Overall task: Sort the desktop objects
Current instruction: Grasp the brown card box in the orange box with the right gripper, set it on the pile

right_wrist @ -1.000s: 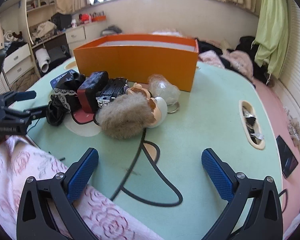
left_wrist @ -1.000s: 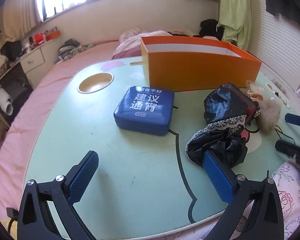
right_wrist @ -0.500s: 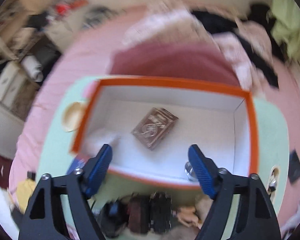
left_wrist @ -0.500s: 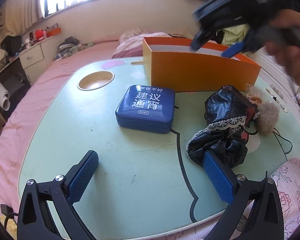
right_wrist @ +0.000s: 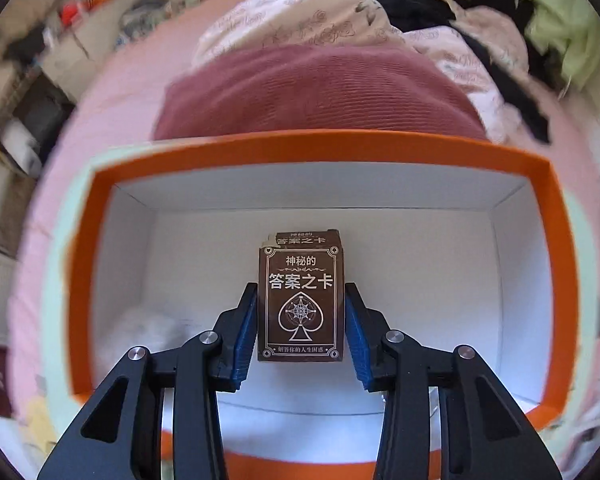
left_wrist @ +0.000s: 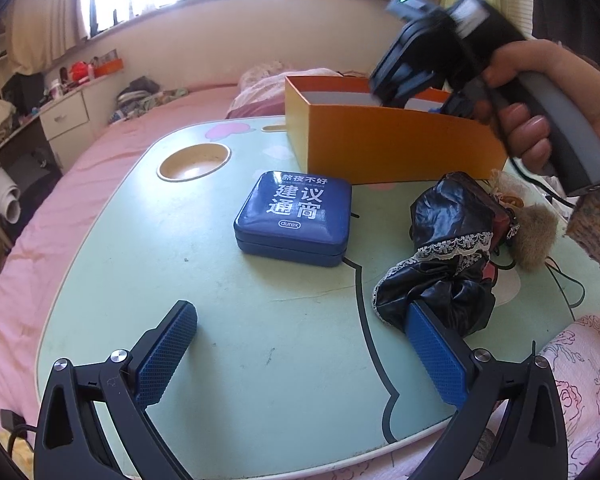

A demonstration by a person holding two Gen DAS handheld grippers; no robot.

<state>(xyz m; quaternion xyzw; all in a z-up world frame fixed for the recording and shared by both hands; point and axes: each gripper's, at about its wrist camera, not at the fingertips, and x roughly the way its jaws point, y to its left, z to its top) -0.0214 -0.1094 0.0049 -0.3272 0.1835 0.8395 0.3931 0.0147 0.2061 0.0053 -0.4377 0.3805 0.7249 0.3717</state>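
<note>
Down inside the orange box (right_wrist: 536,208) at the far edge of the worktop (left_wrist: 260,340), my right gripper (right_wrist: 301,320) points steeply at a brown card pack (right_wrist: 301,300) standing between its fingers. The fingers are closing on the pack's two long side faces; the blue pads (right_wrist: 247,320) look just at the cardboard, though I cannot tell whether they press yet. I judge the pack light and fairly stiff, a thin carton that would dent under a hard squeeze, and its printed faces look smooth, so the ribbed pads across the narrow width are the right hold. Its top flap looks slightly lifted, so I'd keep the hold low on the body. My left gripper (left_wrist: 300,344) hovers over the near edge, fingers wide apart with nothing between them, beside a black lace-trimmed bundle (left_wrist: 440,264) and a blue tin (left_wrist: 296,216).
</note>
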